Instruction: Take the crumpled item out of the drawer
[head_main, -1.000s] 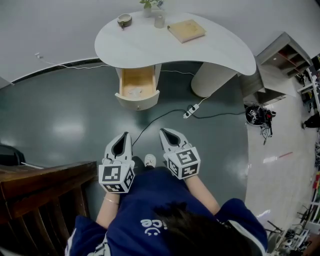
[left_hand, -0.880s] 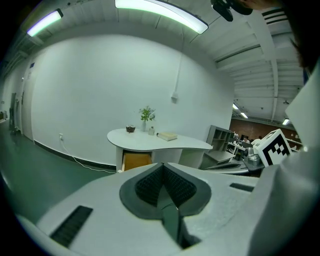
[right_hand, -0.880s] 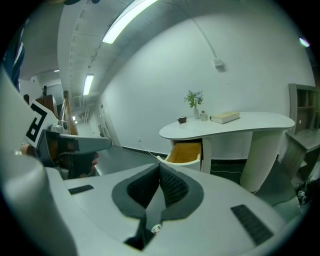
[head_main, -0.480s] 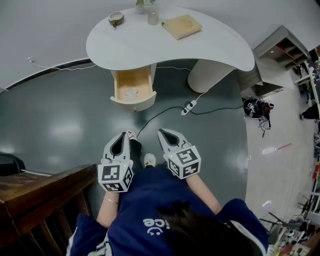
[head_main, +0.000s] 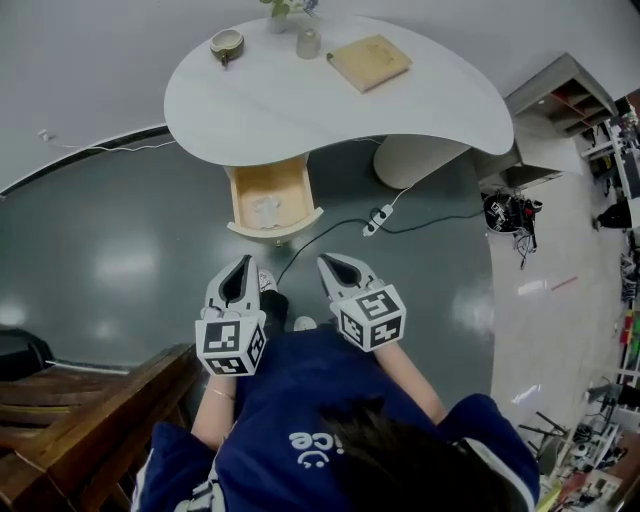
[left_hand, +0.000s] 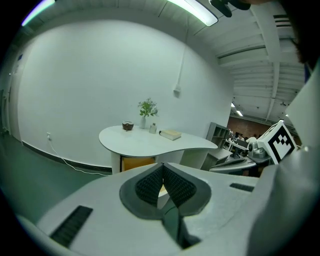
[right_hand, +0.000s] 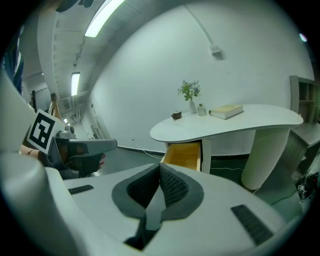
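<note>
Under the white curved table (head_main: 330, 110) a wooden drawer (head_main: 270, 200) stands pulled open. A pale crumpled item (head_main: 266, 209) lies inside it. My left gripper (head_main: 240, 263) and right gripper (head_main: 330, 262) are held side by side above the dark floor, short of the drawer's front, both pointing at it. Both are shut with nothing between the fingers. From the left gripper view, the left gripper (left_hand: 161, 167) has its pads meeting at the tips, with the drawer (left_hand: 137, 163) beyond. The right gripper view looks past the right gripper (right_hand: 159, 167) at the drawer's side (right_hand: 184, 154).
On the table are a book (head_main: 370, 62), a small bowl (head_main: 227, 44), a jar (head_main: 308, 42) and a plant (head_main: 282, 8). A power strip (head_main: 379, 219) and its cable lie on the floor. Wooden furniture (head_main: 90, 420) stands at lower left, a shelf unit (head_main: 560, 100) at right.
The person has stepped forward, so both grippers are closer to the open drawer and table. Both pairs of jaws look the same as before.
</note>
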